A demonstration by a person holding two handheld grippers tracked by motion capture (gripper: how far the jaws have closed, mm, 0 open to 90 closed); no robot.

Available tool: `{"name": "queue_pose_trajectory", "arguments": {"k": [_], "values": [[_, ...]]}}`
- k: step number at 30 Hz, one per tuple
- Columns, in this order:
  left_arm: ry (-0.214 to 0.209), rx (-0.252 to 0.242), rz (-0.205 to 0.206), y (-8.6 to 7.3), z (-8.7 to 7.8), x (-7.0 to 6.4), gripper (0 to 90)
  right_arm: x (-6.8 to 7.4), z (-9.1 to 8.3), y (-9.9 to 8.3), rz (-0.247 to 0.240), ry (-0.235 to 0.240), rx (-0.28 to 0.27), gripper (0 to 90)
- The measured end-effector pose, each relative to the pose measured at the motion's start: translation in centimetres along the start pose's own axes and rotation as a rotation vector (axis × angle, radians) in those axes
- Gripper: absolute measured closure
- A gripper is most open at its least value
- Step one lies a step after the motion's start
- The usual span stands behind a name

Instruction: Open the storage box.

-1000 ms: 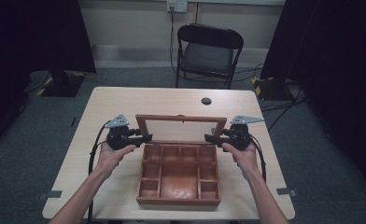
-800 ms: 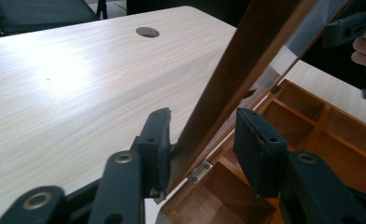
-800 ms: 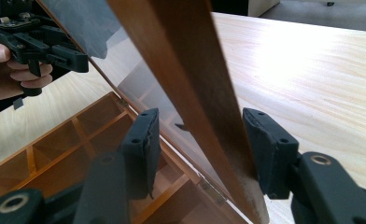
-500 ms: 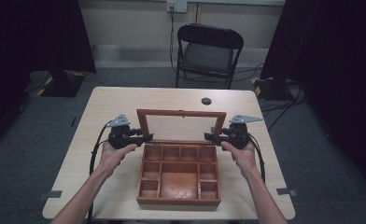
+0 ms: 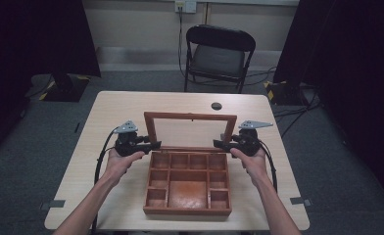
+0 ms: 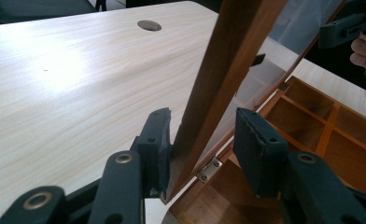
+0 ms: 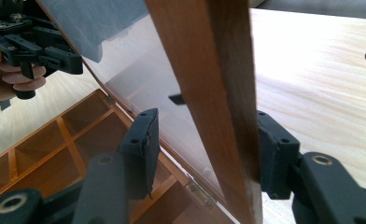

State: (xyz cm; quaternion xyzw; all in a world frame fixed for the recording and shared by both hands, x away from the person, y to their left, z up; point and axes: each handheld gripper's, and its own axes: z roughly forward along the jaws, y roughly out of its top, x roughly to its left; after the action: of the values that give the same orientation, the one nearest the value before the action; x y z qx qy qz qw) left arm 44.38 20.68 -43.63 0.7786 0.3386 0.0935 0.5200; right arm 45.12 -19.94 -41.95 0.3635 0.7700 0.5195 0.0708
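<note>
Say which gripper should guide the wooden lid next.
Probably right: the right gripper has a pad flat against the brown wooden lid frame. The left gripper touches it by a pad edge, beside the metal hinge.

From my remote station: the box [image 5: 187, 183] on the desk [image 5: 116, 110] is reddish-brown wood with a smooth, satin sheen, its dividers of the same timber. Its raised lid [image 5: 190, 132] is a wooden frame around a clear, glossy pane that catches reflections; small bright metal hinges [image 6: 209, 169] join lid to box. The desk beneath the box is pale wood-grain laminate, smooth and faintly shiny. I see matt black plastic on the left claw [image 6: 202, 140] and right claw [image 7: 204, 142], with brass-coloured rivets.
</note>
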Motion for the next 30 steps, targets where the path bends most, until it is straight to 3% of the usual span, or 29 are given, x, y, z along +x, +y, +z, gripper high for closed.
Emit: {"name": "queue_pose_trajectory", "arguments": {"k": [19,30], "values": [[0.020,0.006,-0.030,-0.7,0.6,0.6,59.8,-1.0,1.2,-0.5,0.037,-0.024,0.014,46.2],[0.028,0.013,-0.069,-0.7,1.3,1.4,60.4,-1.6,1.9,-0.7,0.051,-0.069,0.000,46.6]]}}
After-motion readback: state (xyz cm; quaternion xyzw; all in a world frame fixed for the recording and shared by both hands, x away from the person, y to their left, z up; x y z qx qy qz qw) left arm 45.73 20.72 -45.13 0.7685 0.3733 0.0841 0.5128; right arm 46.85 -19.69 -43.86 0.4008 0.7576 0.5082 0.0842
